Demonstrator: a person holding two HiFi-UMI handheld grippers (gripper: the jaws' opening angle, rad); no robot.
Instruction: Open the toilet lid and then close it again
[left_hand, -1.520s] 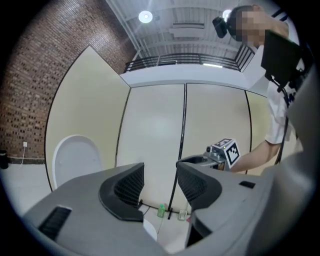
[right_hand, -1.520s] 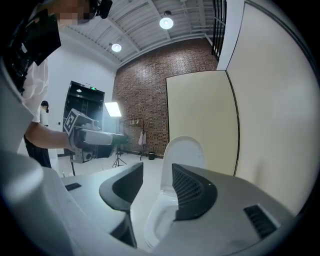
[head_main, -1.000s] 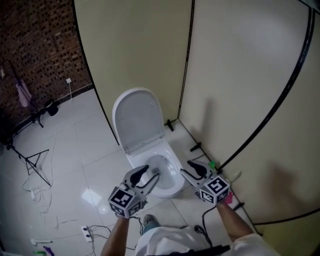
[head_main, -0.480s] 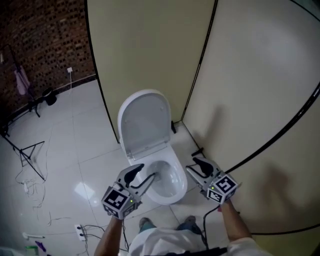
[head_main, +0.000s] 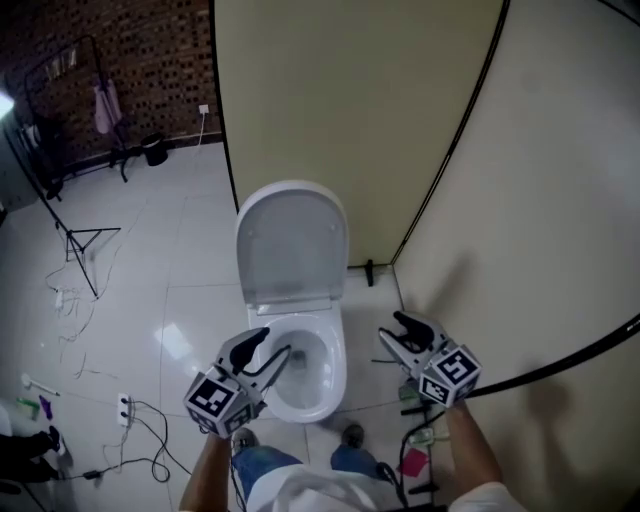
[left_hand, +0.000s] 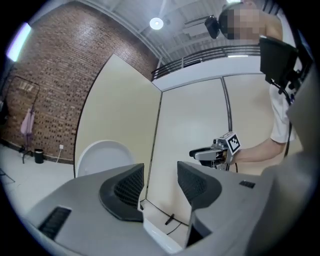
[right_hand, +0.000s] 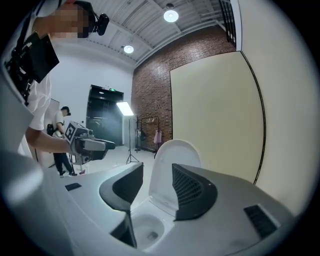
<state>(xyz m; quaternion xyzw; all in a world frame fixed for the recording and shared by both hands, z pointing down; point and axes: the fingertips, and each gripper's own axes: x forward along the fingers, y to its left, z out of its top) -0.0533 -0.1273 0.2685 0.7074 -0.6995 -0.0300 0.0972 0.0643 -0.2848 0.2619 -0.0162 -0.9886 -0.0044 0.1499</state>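
The toilet lid (head_main: 292, 245) stood raised, tipped back toward the cream panel (head_main: 350, 100) behind it, its pale inner face turned to the room; below it the bowl (head_main: 322, 385) lay uncovered. The left gripper (head_main: 270, 345) hung at the bowl's near left rim as seen from the head view; its jaws stood a little apart with nothing between them, and from where I stood I could not tell whether it touched the rim. In its own view it pointed roughly level at the corner where the two panels met, the lid off to the left of its jaws. The right gripper (head_main: 392, 329) was held over the floor (head_main: 180, 300) just right of the bowl, close to the second panel (head_main: 560, 200); its jaws were likewise parted and empty, and its own view looked between them at the upright lid and down into the bowl. Neither gripper was on the lid. The person's shoes (head_main: 350, 435) were planted at the foot of the toilet. The glossy white tiles to the left carried loose cables (head_main: 150, 440) and a power strip (head_main: 124, 407); a thin tripod stand (head_main: 80, 240) stood further off; a pink cloth (head_main: 104, 105) hung on a rack before the brick wall (head_main: 150, 50).
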